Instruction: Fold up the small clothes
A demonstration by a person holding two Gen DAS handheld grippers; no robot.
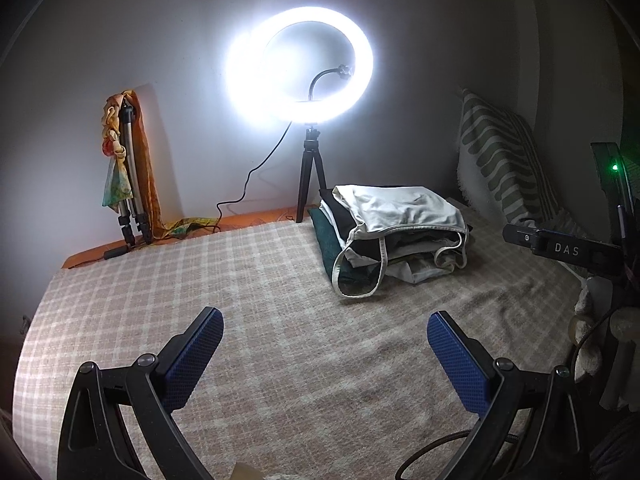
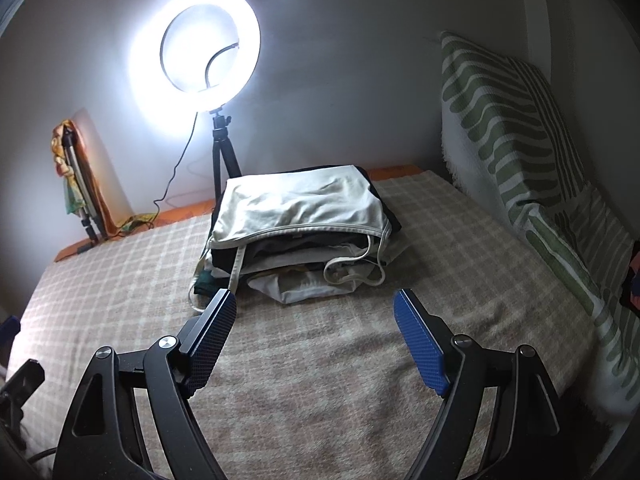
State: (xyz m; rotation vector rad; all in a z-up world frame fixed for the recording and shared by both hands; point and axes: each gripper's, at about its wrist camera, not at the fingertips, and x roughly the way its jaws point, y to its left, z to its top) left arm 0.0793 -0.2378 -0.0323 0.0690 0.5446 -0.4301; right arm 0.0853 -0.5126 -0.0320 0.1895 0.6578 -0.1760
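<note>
On the checked blanket [image 2: 320, 380] sits the pile of folded clothes [image 2: 304, 236], a white strappy top uppermost, ahead of both tools. Left gripper [image 1: 325, 334] and right gripper [image 2: 315, 312] are spread wide, grasping nothing. Loose straps [image 2: 352, 272] trail off the pile; a finger could likely snag one and drag the stack apart. "DAS" reads on the right gripper's body in the left view
</note>
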